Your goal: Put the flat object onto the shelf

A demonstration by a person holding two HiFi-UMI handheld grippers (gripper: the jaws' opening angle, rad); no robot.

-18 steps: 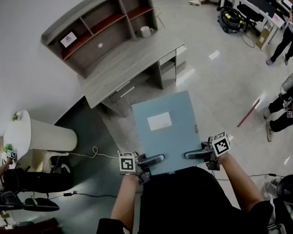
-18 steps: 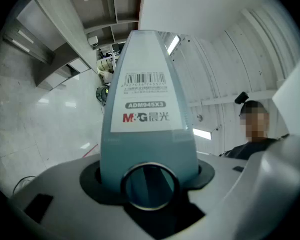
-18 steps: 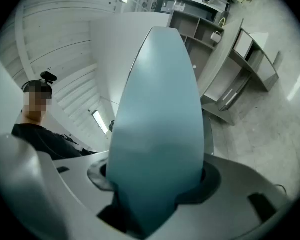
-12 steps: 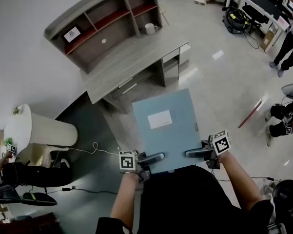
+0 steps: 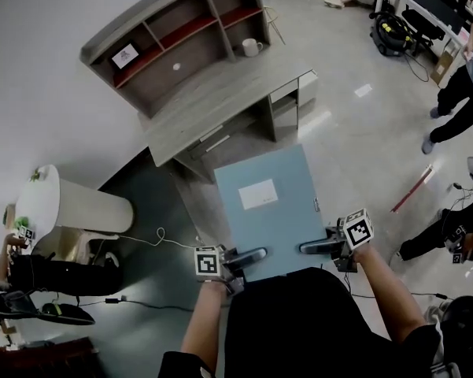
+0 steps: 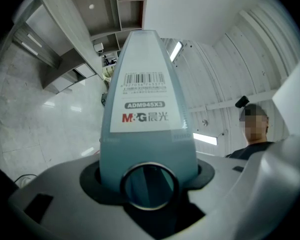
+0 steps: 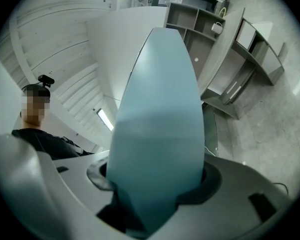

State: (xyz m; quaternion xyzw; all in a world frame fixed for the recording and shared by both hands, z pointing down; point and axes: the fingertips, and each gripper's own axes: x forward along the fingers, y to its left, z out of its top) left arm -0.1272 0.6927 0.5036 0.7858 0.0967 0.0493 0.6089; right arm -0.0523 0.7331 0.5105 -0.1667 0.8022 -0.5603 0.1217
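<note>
A light blue file box lies flat in the air in front of me, a white label on its top face. My left gripper is shut on its near left edge. My right gripper is shut on its near right edge. In the left gripper view the box's spine, with a barcode and label, fills the jaws. The right gripper view has the plain blue edge wedged between its jaws. The grey desk with a shelf unit stands ahead against the white wall, well beyond the box.
A white mug and a small framed card sit in the shelf unit's compartments. A white round table stands at the left with a cable on the floor. People's legs and a vacuum cleaner are at the right.
The desk and shelf have drifted slightly down and to the right in the head view. The box and both grips look unchanged. A person at the right has walked.
</note>
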